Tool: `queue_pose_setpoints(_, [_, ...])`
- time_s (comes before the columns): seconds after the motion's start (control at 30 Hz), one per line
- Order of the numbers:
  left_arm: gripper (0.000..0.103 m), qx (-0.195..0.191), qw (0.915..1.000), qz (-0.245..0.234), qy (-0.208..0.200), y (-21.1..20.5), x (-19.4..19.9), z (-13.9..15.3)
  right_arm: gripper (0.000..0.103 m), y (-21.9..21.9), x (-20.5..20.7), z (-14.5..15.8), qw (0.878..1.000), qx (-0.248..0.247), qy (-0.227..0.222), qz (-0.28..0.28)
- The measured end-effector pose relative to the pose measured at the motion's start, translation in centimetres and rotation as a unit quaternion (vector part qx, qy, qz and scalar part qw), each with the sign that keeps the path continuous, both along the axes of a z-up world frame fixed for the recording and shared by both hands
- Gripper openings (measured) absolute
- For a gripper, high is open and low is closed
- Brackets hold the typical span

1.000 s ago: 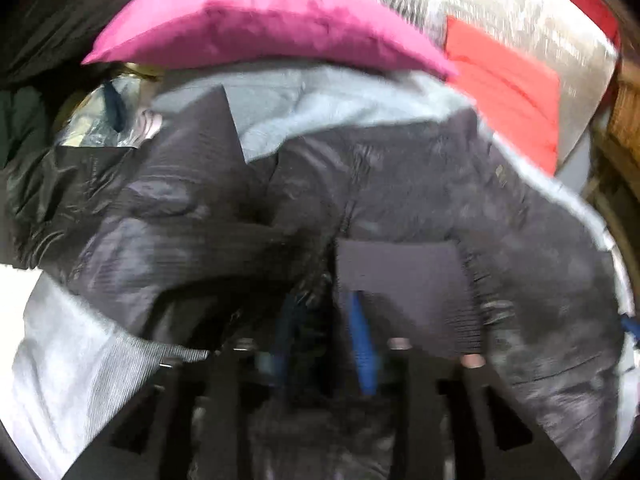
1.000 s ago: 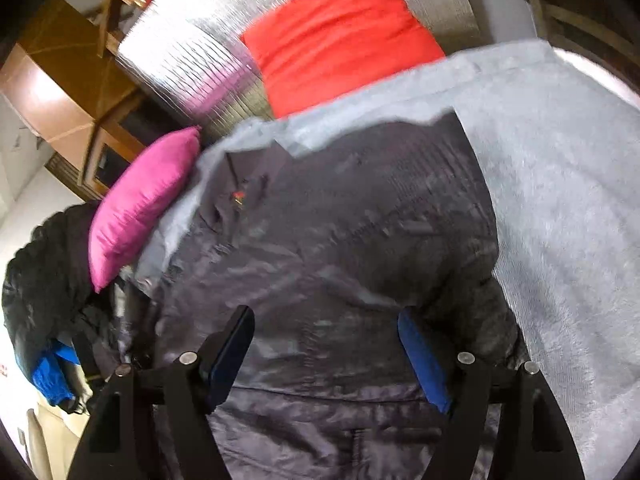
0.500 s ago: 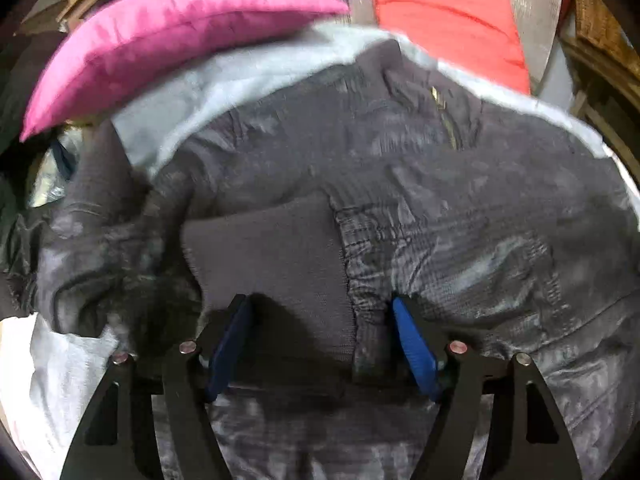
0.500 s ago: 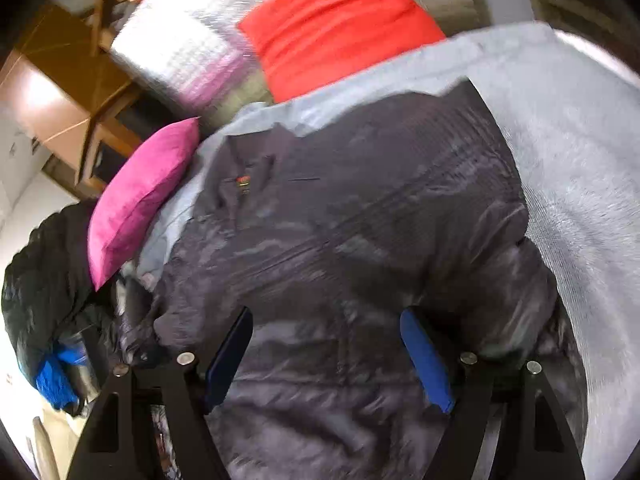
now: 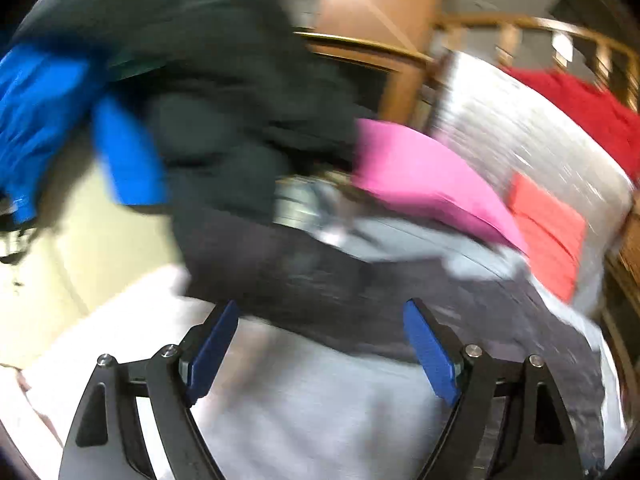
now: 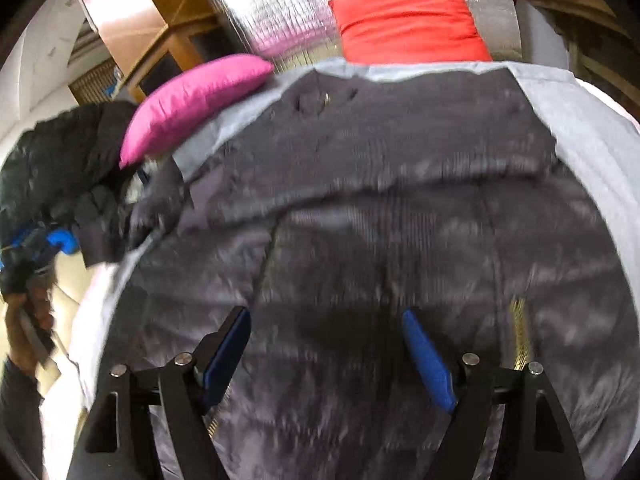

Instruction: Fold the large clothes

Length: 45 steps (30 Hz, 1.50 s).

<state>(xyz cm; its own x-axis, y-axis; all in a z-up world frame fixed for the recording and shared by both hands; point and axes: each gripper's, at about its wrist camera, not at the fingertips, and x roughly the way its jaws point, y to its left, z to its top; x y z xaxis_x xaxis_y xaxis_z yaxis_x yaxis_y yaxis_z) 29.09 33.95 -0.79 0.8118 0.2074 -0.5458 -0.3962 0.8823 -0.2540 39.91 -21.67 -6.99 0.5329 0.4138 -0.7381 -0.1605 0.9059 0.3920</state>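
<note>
A dark grey quilted jacket [image 6: 380,208] lies spread on a light grey blanket [image 6: 592,128], collar at the far end. My right gripper [image 6: 326,344] is open and empty, low over the jacket's near part. In the blurred left wrist view, my left gripper [image 5: 320,344] is open and empty above the blanket [image 5: 320,400], just short of the jacket's left edge [image 5: 312,280].
A pink cushion [image 6: 192,100] lies at the jacket's far left, also in the left wrist view [image 5: 424,176]. A red cushion [image 6: 408,20] leans on a silver quilted backrest [image 6: 272,12]. A heap of dark and blue clothes [image 5: 192,92] lies left. Wooden furniture stands behind.
My left gripper let go of the sleeve cuff, opened, and swung left off the jacket. My right gripper stayed open and moved further over the jacket, whose right side now lies flatter.
</note>
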Motion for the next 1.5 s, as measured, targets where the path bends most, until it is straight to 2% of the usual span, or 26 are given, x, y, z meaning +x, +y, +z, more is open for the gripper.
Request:
queue_pose_setpoints(0.07, [0.085, 0.001, 0.9999, -0.001, 0.016, 4.0, -0.1, -0.8, 0.081, 0.1, -0.7, -0.2, 1.0, -0.012, -0.006, -0.003])
queue_pose_setpoints(0.17, [0.085, 0.007, 0.999, -0.018, 0.039, 7.1, 1.0, -1.8, 0.081, 0.0, -1.0, -0.3, 1.0, -0.019, -0.012, -0.007])
queue_pose_setpoints(0.33, [0.085, 0.008, 0.9975, -0.043, 0.056, 7.3, 3.3, -4.2, 0.081, 0.5, -1.1, -0.8, 0.999, -0.041, -0.022, -0.009])
queue_pose_setpoints(0.47, [0.085, 0.025, 0.9953, -0.053, 0.077, 6.8, 5.7, -6.0, 0.082, 1.0, -1.0, -0.9, 0.998, -0.057, -0.027, -0.007])
queue_pose_setpoints(0.5, [0.082, 0.024, 0.9949, -0.052, 0.083, 7.0, 5.8, -6.0, 0.082, 1.0, -1.0, -0.9, 0.998, -0.055, -0.026, -0.007])
queue_pose_setpoints(0.57, [0.045, 0.012, 0.9923, -0.054, 0.111, 7.4, 7.1, -7.0, 0.082, 0.8, -1.0, -0.9, 0.998, -0.049, -0.026, -0.008])
queue_pose_setpoints(0.6, [0.008, 0.009, 0.9903, -0.049, 0.13, 7.6, 7.6, -7.5, 0.082, 0.7, -1.0, -0.9, 0.999, -0.047, -0.026, -0.008])
queue_pose_setpoints(0.63, [0.01, -0.001, 0.9889, -0.042, 0.143, 7.9, 7.8, -7.9, 0.082, 0.7, -1.0, -1.0, 0.999, -0.045, -0.027, -0.009])
queue_pose_setpoints(0.73, [0.009, -0.014, 0.9904, -0.043, 0.13, 7.7, 6.9, -7.1, 0.082, 0.6, -1.0, -1.0, 0.999, -0.041, -0.028, -0.009])
queue_pose_setpoints(0.83, [0.009, 0.001, 0.9908, -0.069, 0.116, 5.6, 5.4, -4.8, 0.082, 0.3, -1.1, -1.1, 0.999, -0.029, -0.03, -0.011])
queue_pose_setpoints(0.9, [0.009, 0.009, 0.9907, -0.089, 0.103, 3.9, 4.4, -2.5, 0.082, 0.0, -1.1, -1.1, 0.999, -0.019, -0.03, -0.012])
queue_pose_setpoints(1.0, [0.009, 0.004, 0.9889, -0.13, 0.072, 0.2, 3.5, 2.4, 0.082, -0.3, -1.2, -1.1, 0.999, -0.006, -0.03, -0.013])
queue_pose_setpoints(1.1, [0.009, 0.013, 0.9827, -0.178, 0.05, -5.1, 3.6, 6.8, 0.082, -0.6, -1.2, -1.1, 0.999, 0.005, -0.029, -0.015])
queue_pose_setpoints(1.2, [0.009, -0.002, 0.9738, -0.224, 0.038, -11.5, 4.7, 10.3, 0.082, -1.0, -1.1, -1.1, 0.999, 0.022, -0.027, -0.018])
queue_pose_setpoints(1.3, [0.009, -0.013, 0.9628, -0.268, 0.032, -18.4, 6.2, 12.5, 0.082, -1.5, -1.1, -1.1, 0.999, 0.04, -0.022, -0.025])
queue_pose_setpoints(1.5, [0.009, 0.009, 0.9278, -0.372, 0.031, -33.8, 8.8, 14.7, 0.082, -3.8, -1.5, -0.3, 0.994, 0.101, -0.007, -0.051])
